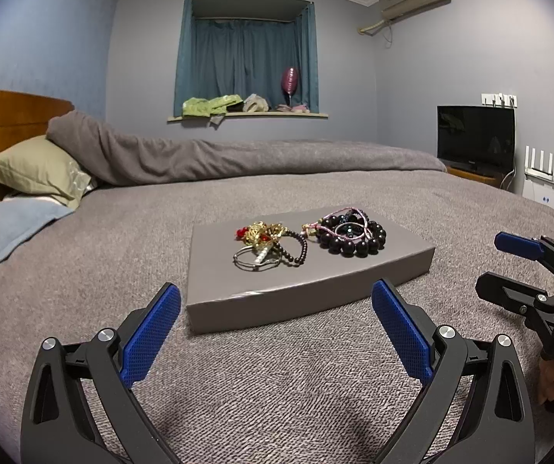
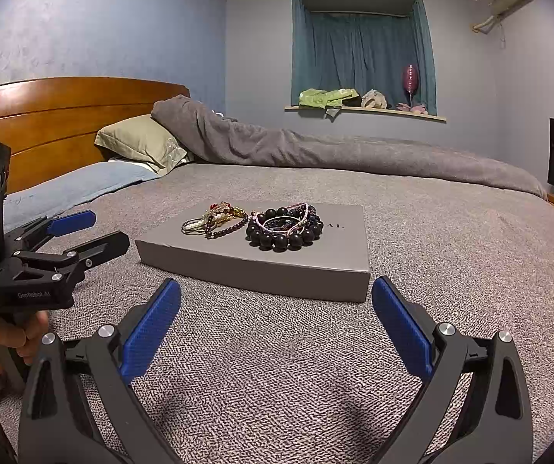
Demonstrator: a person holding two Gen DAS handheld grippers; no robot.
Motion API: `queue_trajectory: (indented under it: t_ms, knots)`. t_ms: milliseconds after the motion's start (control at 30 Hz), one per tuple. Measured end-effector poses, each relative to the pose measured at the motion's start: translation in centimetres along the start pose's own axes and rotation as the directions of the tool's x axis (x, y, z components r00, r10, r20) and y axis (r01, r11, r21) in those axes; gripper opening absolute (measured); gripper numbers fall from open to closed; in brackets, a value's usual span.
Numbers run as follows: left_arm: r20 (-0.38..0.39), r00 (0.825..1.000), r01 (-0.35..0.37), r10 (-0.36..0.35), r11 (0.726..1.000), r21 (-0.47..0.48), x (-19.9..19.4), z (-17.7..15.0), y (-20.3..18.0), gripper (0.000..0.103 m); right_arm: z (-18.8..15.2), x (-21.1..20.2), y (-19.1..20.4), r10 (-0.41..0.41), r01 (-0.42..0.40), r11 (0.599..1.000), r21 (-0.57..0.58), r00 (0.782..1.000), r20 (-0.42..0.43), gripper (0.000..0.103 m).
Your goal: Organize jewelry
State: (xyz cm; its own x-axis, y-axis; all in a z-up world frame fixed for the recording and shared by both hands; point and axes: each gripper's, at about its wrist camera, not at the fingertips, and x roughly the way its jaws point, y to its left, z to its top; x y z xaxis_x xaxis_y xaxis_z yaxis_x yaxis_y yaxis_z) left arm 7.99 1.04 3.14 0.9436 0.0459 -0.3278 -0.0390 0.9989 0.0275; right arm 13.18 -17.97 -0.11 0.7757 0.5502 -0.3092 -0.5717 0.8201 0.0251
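A flat grey box (image 1: 238,301) (image 2: 339,266) lies on the bed with jewelry piled on its lid. On the left of the lid a gold-and-red tangle with silver rings and a thin dark bead strand (image 1: 267,243) (image 2: 215,218) sits. To the right lies a bracelet of large dark beads (image 1: 352,237) (image 2: 282,232) with pink cords on top. My left gripper (image 1: 277,301) (image 2: 99,230) hovers open just in front of the box, holding nothing. My right gripper (image 2: 277,301) (image 1: 497,261) is open too, near the box's right front corner.
The grey bedspread (image 1: 277,386) stretches around the box. A rolled grey duvet (image 1: 238,158), pillows (image 1: 37,170) and a wooden headboard (image 2: 64,116) lie beyond. A TV (image 1: 474,137) stands at the far right. A hand (image 2: 2,332) holds the left gripper's handle.
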Motion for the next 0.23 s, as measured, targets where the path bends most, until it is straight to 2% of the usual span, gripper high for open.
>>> queue_trajectory:
  t_ms: [233]
  knots:
    - [-0.003, 1.0, -0.003, 0.003, 1.0, 0.001, 0.14, 0.04, 0.05, 0.098, -0.01, -0.02, -0.18, 0.001, -0.001, 1.0, 0.009, 1.0, 0.002, 0.098]
